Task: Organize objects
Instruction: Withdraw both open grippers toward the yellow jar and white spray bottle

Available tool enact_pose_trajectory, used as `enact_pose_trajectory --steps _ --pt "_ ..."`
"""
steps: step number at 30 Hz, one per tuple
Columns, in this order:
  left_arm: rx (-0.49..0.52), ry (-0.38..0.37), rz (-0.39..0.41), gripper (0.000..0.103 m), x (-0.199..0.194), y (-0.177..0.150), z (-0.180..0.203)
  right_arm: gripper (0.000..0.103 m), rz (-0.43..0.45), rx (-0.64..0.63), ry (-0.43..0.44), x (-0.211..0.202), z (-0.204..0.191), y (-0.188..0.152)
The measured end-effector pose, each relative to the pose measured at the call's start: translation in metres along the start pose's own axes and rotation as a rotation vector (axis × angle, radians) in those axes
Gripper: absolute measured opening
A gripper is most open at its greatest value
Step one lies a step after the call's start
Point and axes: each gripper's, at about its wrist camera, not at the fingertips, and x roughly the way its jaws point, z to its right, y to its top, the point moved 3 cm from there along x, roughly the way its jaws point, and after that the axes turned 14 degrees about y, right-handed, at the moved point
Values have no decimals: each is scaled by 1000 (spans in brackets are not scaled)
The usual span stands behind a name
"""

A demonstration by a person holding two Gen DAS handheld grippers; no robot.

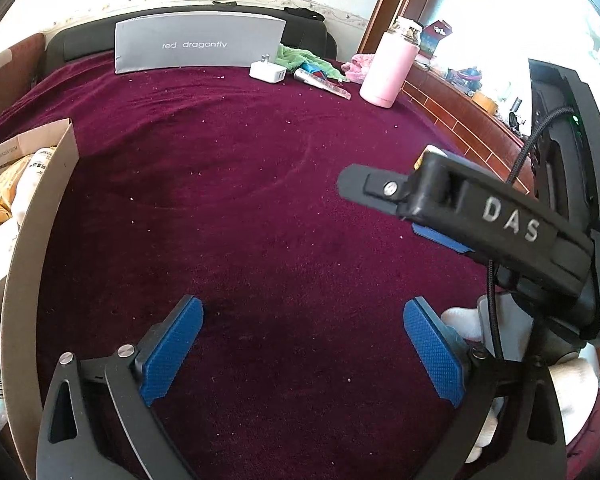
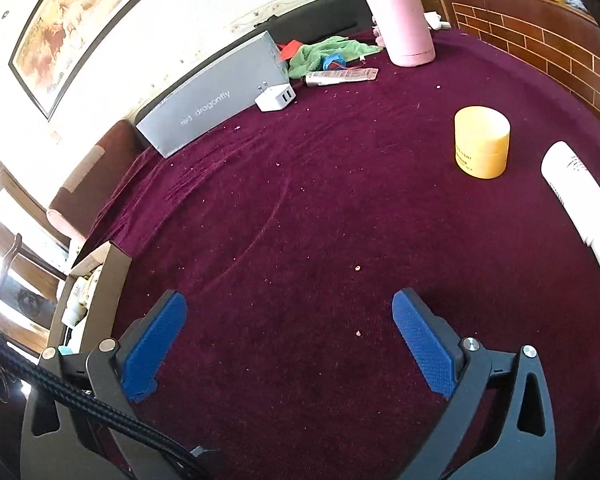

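Both tongs, left tongs and right tongs, hovering wide and empty over the maroon desk cover. Yellow jar standing far right, cardboard box near left; possibly risking tipping the jar, closing off-centre.

"red dragonfly" is showing in pale letters on the grey box standing at the far edge of the cloth, and the right wrist view is catching the same words on it, running slantwise. "DAS" is reading clearly in raised letters on the black gripper arm crossing the left wrist view. The yellow jar is carrying dark print low on its side, too small to read. A barcode and small print are showing on packets in the carton, also illegible.
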Motion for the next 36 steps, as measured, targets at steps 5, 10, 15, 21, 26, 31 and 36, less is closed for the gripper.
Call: enact_pose_trajectory --steps 5,10,15,21,26,31,36 --pt "3 4 -1 98 0 0 1 103 -70 -88 -104 12 -12 -2" --pt "13 17 -3 98 1 -1 2 103 -67 -88 -110 11 -10 -4" --pt "20 24 -4 98 1 -2 2 103 -66 -88 -110 11 -11 -4" --pt "26 31 -5 98 1 -2 4 103 -67 -89 -111 11 -10 -3" --pt "28 28 -4 98 1 -3 4 103 -67 -89 -111 11 -10 -3" --pt "27 28 -4 98 1 -3 4 103 -68 -90 -111 11 -10 -3" --pt "26 27 -4 98 1 -3 4 103 -68 -90 -111 11 -10 -2"
